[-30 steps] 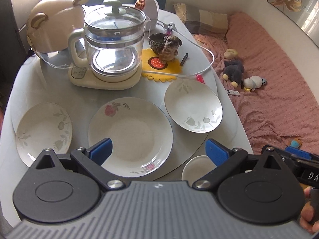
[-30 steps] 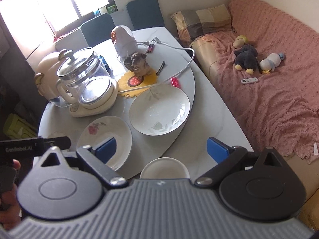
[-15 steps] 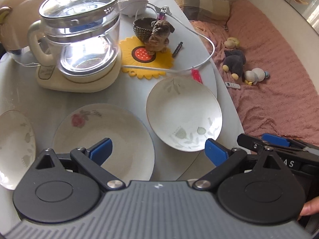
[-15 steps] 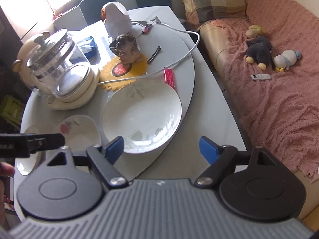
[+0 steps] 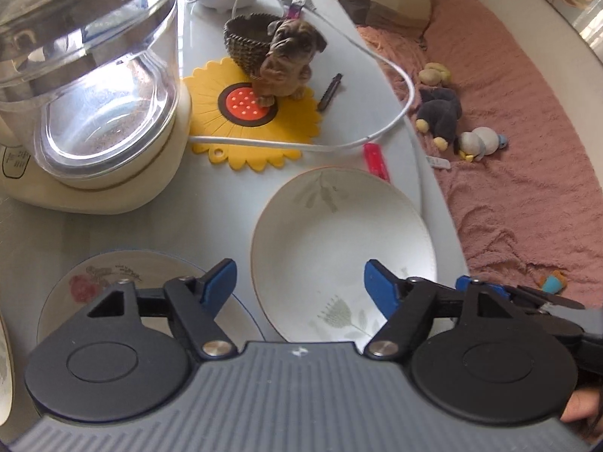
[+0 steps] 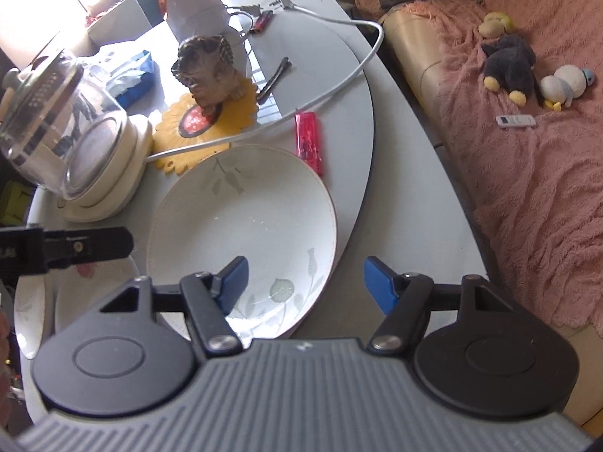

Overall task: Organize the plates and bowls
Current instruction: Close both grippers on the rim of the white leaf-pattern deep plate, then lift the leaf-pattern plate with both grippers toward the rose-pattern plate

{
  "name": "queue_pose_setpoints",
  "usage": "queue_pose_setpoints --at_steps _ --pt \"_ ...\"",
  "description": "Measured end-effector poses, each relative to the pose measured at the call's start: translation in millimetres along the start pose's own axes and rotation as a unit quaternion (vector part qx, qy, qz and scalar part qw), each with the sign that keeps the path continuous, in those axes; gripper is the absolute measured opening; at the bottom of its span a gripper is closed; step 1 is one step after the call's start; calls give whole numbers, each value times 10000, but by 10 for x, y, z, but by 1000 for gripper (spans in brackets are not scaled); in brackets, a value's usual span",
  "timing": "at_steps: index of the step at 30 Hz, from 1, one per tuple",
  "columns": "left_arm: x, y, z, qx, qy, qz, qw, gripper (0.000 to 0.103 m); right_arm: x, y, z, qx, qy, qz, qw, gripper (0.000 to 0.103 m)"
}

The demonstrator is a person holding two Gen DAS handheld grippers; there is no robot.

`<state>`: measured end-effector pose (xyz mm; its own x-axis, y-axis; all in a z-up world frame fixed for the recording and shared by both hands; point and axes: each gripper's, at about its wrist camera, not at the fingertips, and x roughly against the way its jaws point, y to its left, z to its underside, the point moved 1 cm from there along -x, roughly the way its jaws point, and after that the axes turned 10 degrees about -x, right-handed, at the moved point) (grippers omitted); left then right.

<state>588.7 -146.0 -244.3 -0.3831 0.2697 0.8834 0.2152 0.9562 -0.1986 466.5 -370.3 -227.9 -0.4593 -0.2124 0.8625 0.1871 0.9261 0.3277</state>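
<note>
A white plate with a grey leaf pattern (image 5: 339,241) lies on the glass turntable (image 5: 211,203). My left gripper (image 5: 299,282) hovers over its near left part. Its jaws are closing, with only the plate's surface under them and nothing pressed. My right gripper (image 6: 307,284) straddles the same plate's (image 6: 241,222) near right rim, one finger over the plate and one over the table. Its jaws are closing too, and the pads are not touching the rim. A rose-patterned plate (image 5: 113,282) lies to the left. A third plate (image 6: 30,309) shows at the far left.
A glass kettle (image 5: 94,94) on a cream base stands at the back left. A yellow sunflower mat (image 5: 264,139) carries a dog figurine (image 5: 290,60). A white cable (image 5: 377,135) and a red stick (image 5: 377,158) lie behind the plate. A pink-covered sofa (image 5: 527,188) borders the table's right edge.
Both grippers have come down and forward to the leaf-patterned plate, and their jaws have narrowed. The small white bowl at the table's near edge has dropped out of view.
</note>
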Motion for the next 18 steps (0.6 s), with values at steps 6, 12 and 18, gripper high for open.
queue_pose_setpoints --at_steps 6,12,18 --pt "-246 191 -126 158 243 -137 9995 55 -158 -95 -35 -297 239 -104 9992 48" --pt "-411 296 -176 317 383 -146 9987 45 -263 -146 -52 -451 443 -355 9974 32" --pt "-615 319 -192 429 432 -38 9981 34 -328 -201 -67 -486 465 -312 9972 15"
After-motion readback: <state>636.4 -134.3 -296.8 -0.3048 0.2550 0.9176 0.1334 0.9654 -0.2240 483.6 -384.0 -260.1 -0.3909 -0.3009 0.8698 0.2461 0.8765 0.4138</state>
